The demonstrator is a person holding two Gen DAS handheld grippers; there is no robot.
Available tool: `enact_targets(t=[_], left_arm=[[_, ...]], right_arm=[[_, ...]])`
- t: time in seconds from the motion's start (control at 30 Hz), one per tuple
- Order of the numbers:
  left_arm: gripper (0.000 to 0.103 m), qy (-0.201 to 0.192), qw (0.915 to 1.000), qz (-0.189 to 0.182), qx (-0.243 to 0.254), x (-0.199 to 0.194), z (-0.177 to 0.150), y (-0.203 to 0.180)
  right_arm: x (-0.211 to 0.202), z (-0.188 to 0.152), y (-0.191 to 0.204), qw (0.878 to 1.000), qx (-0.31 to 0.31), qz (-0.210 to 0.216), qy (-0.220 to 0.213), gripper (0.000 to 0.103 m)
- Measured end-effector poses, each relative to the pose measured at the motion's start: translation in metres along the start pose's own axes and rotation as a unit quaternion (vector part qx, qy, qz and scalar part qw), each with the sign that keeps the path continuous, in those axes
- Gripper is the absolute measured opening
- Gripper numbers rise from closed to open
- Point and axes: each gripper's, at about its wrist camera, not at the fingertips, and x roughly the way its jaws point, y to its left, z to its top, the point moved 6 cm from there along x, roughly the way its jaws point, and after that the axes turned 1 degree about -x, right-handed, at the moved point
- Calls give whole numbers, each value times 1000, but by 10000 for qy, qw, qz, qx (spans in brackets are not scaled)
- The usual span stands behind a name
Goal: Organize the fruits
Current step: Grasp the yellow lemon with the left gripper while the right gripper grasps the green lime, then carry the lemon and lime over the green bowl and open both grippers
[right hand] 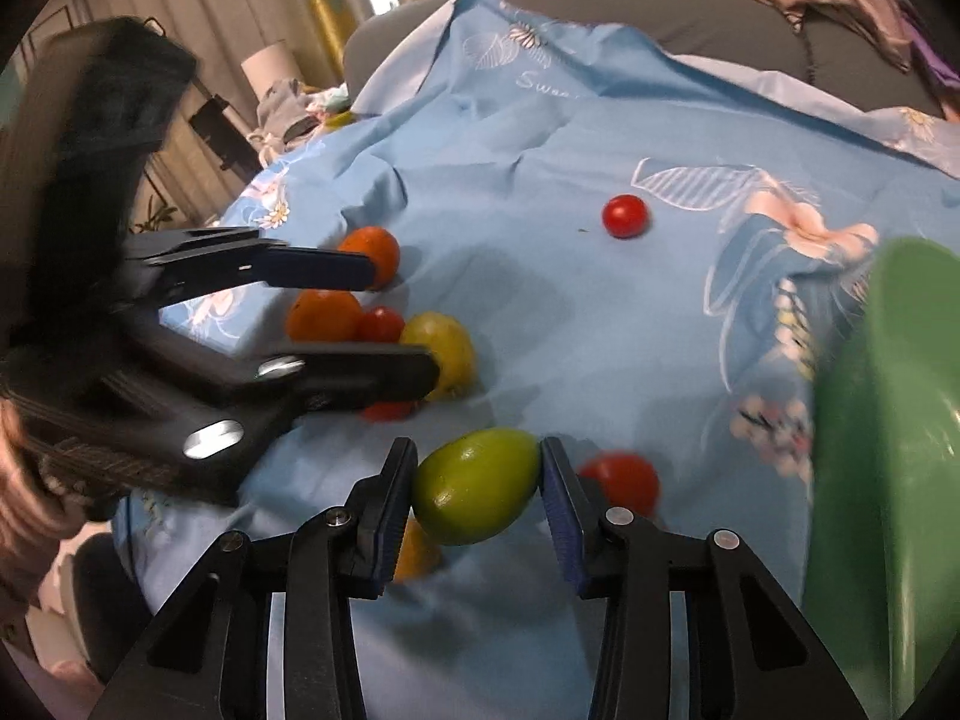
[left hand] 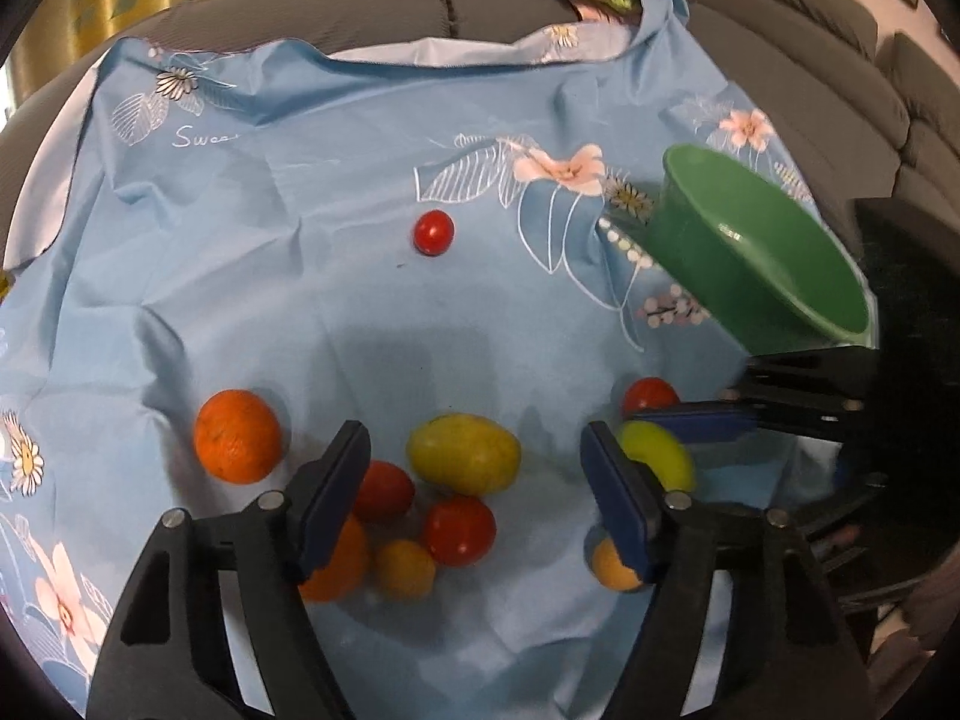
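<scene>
Gripping a green fruit (right hand: 475, 485) between both pads, right tool (right hand: 480, 495), left tool (left hand: 474, 480) hanging half open and empty over clustered fruits on blue cloth (left hand: 336, 192), green bowl (left hand: 762, 252) nearby

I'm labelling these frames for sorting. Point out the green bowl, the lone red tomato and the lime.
green bowl (left hand: 774, 276), left wrist view, inner wall
lone red tomato (left hand: 433, 232), left wrist view, centre
lime (right hand: 477, 486), right wrist view, middle
</scene>
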Motion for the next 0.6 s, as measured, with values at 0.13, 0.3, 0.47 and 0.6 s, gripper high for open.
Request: enact_targets(t=[0.13, 0.3, 0.47, 0.6], left_arm=[[62, 275, 9992, 243, 128, -4, -10, 3], [49, 433, 9977, 462, 251, -13, -14, 0], [45, 526, 9955, 701, 351, -11, -13, 2], [45, 543, 9952, 746, 320, -6, -9, -6]], right_arm=[[-16, -6, -4, 9997, 160, 67, -164, 43], [-25, -6, -4, 9992, 214, 104, -328, 43], [-36, -3, -6, 9982, 290, 139, -502, 43], [-43, -5, -8, 9974, 372, 140, -607, 43]])
